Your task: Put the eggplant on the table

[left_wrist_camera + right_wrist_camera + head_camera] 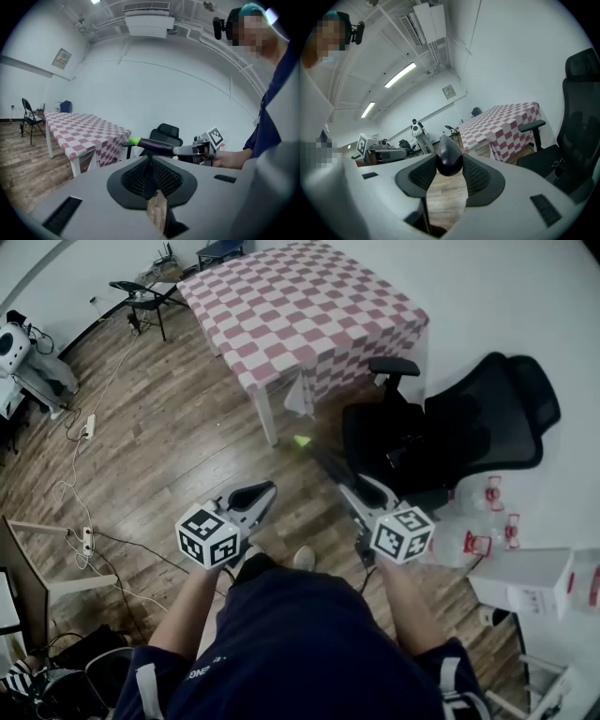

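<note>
One eggplant (330, 463), firm, smooth and probably slippery, is clamped by its thick end in the right gripper's (354, 491) fingers, well short of the checkered bench (300, 315). The left gripper's (262, 493) fingers are together, empty.

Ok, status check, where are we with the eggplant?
Left gripper shut, empty. Right gripper shut on eggplant, not yet at checked table. Office chair close on right, before the table.

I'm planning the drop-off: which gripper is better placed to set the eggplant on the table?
Right. The right gripper has its jaws shut on the eggplant, which points toward the table ahead. The left gripper is shut and empty.
</note>
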